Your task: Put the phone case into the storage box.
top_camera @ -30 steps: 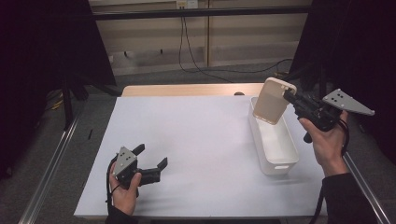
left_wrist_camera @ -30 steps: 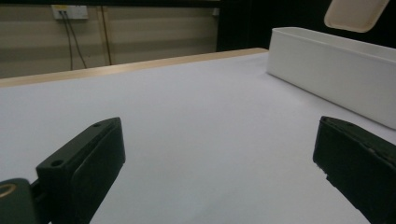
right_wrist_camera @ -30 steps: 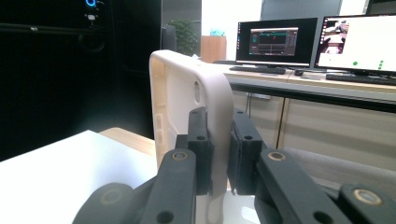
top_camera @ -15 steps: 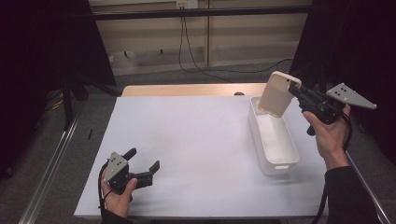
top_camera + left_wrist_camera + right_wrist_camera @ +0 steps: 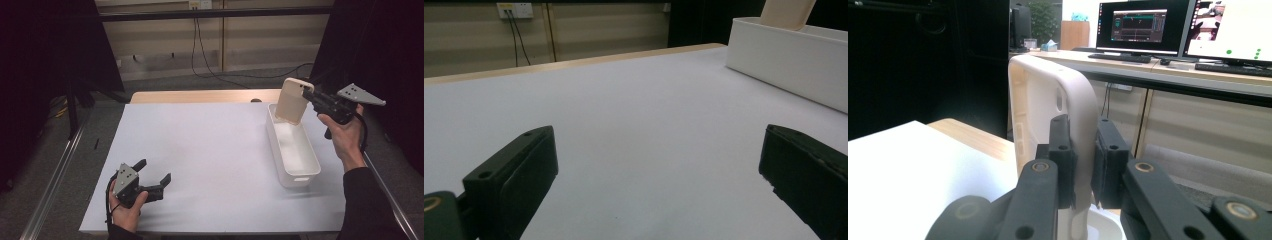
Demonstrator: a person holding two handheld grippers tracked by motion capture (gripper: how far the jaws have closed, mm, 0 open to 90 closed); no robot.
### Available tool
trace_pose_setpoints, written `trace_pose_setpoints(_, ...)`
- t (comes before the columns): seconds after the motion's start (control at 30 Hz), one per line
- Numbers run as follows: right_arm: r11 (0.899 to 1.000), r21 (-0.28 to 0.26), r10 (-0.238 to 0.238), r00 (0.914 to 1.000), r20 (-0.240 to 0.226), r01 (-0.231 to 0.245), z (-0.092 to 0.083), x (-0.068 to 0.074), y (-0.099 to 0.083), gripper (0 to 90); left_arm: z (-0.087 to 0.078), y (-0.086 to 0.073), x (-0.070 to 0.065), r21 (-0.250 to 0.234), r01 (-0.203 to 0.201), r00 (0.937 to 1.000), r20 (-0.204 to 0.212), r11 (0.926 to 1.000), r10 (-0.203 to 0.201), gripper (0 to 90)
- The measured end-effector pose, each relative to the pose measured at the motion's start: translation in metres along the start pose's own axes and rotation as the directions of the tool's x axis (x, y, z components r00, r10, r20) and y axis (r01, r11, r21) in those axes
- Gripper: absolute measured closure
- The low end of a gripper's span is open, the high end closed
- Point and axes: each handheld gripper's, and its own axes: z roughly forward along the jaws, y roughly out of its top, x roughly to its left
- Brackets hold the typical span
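1. The left gripper [image 5: 156, 181] rests low at the near left of the white table [image 5: 210, 150], its jaws spread wide with nothing between them.
2. The white bin [image 5: 292, 150] stands lengthwise on the table's right side.
3. The right gripper [image 5: 306, 94] is clamped on an upright beige phone case [image 5: 292, 100], held above the bin's far end.

The high view is looking forward and down over the white table [image 5: 210, 150]. The left gripper view is skimming it low, sharing the white bin [image 5: 794, 60] at upper right. The right gripper view is facing 2 monitors [image 5: 1148, 25].
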Motion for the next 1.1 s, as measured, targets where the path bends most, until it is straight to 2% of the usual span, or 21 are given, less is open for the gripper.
trace_pose_setpoints(0.27,1.0,0.025,-0.004,0.9997,-0.025,0.004,0.012,-0.004,-0.008,81.7,-0.001,0.001,0.004,-0.005,-0.001,1.0,0.002,1.0,0.001,2.5)
trace_pose_setpoints(0.33,0.999,0.032,-0.005,0.9997,-0.023,0.006,0.015,-0.006,-0.01,81.7,-0.001,0.001,0.005,-0.009,0.013,0.9999,-0.001,0.9999,-0.013,2.5)
trace_pose_setpoints(0.47,0.999,0.037,0.017,0.9998,-0.006,-0.016,0.02,-0.01,-0.015,81.7,0.0,0.001,0.006,-0.003,0.002,1.0,0.001,1.0,-0.002,2.6)
trace_pose_setpoints(0.6,0.999,0.054,0.008,0.9999,-0.014,-0.007,0.025,-0.013,-0.02,81.7,0.0,0.001,0.006,0.0,-0.008,0.9999,0.009,1.0,0.008,3.0)
trace_pose_setpoints(0.7,0.999,0.041,0.015,0.9997,-0.017,-0.014,0.026,-0.015,-0.021,81.7,0.0,0.001,0.006,-0.001,-0.007,1.0,0.006,1.0,0.007,2.8)
trace_pose_setpoints(1.1,0.998,0.056,0.017,0.9998,-0.008,-0.016,0.038,-0.016,-0.032,81.6,0.001,0.002,0.007,-0.007,0.0,0.9999,0.01,1.0,0.0,2.9)
